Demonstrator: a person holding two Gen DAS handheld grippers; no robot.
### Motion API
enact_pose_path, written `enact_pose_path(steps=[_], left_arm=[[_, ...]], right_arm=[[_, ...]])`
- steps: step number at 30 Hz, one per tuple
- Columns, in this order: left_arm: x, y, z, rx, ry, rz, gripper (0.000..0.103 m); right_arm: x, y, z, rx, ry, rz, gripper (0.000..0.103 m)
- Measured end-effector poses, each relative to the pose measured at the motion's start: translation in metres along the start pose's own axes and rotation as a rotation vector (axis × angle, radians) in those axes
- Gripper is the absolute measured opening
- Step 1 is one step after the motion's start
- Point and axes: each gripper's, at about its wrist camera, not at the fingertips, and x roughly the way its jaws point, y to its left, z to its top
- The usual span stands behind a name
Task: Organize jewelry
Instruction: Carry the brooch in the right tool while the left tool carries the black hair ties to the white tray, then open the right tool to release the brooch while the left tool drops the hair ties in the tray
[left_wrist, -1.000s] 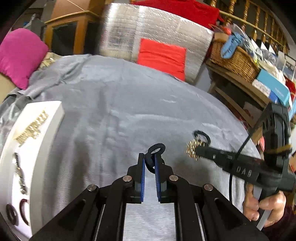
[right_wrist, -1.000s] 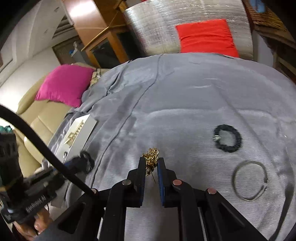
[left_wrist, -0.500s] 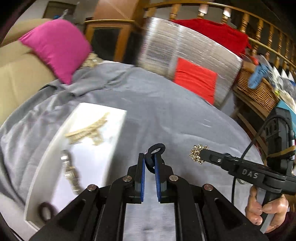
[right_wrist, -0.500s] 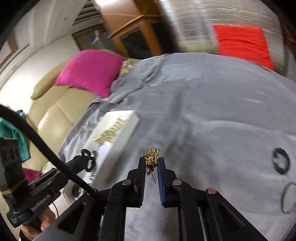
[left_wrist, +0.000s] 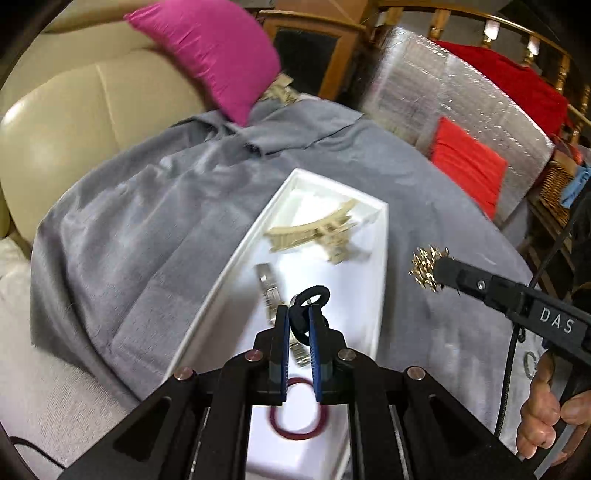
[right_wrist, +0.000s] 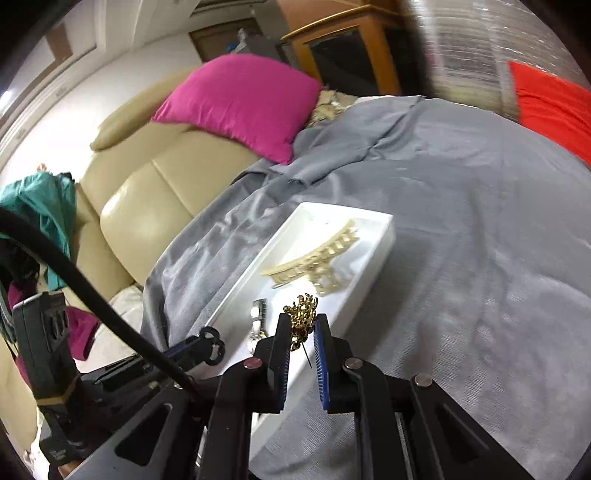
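Note:
A white tray (left_wrist: 382, 254) (right_wrist: 373, 266) lies on the grey cloth. In it rest a cream hair claw (left_wrist: 314, 230) (right_wrist: 314, 254), a silver watch (left_wrist: 269, 282) (right_wrist: 257, 314) and a dark red ring band (left_wrist: 297, 417). My left gripper (left_wrist: 298, 314) hangs above the tray's middle, shut on a black ring-shaped piece (left_wrist: 308, 308) (right_wrist: 212, 345). My right gripper (right_wrist: 300, 325) is shut on a gold brooch (right_wrist: 301, 319) (left_wrist: 424, 267) with a pin, held over the tray's right edge.
A grey cloth (left_wrist: 147, 240) covers the round table. A cream sofa (left_wrist: 74, 122) with a pink cushion (left_wrist: 210, 51) stands behind. A red cushion (left_wrist: 465, 162) leans on a silver panel at the right. A hand (left_wrist: 546, 413) holds the right tool.
Both grippers have swung left across the table, from the bare cloth to over the white tray. The black bracelet and silver bangle on the cloth have left the right wrist view.

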Motion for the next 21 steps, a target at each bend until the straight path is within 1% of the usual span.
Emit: enact_pose_path(steps=[6, 12, 18, 21], left_arm=[[0.015, 0.016, -0.005, -0.038, 0.078, 0.06, 0.01], [0.018, 0.022, -0.008, -0.049, 0.098, 0.101, 0.01], [0.028, 0.027, -0.009, -0.061, 0.14, 0.109, 0.01], [0.034, 0.028, -0.009, -0.07, 0.157, 0.121, 0.01]], right_arm=[[0.039, 0.019, 0.008, -0.036, 0.082, -0.023, 0.014], [0.066, 0.03, 0.011, -0.055, 0.148, -0.033, 0.014], [0.092, 0.034, 0.012, -0.04, 0.217, -0.063, 0.014], [0.102, 0.032, 0.012, -0.022, 0.245, -0.062, 0.014]])
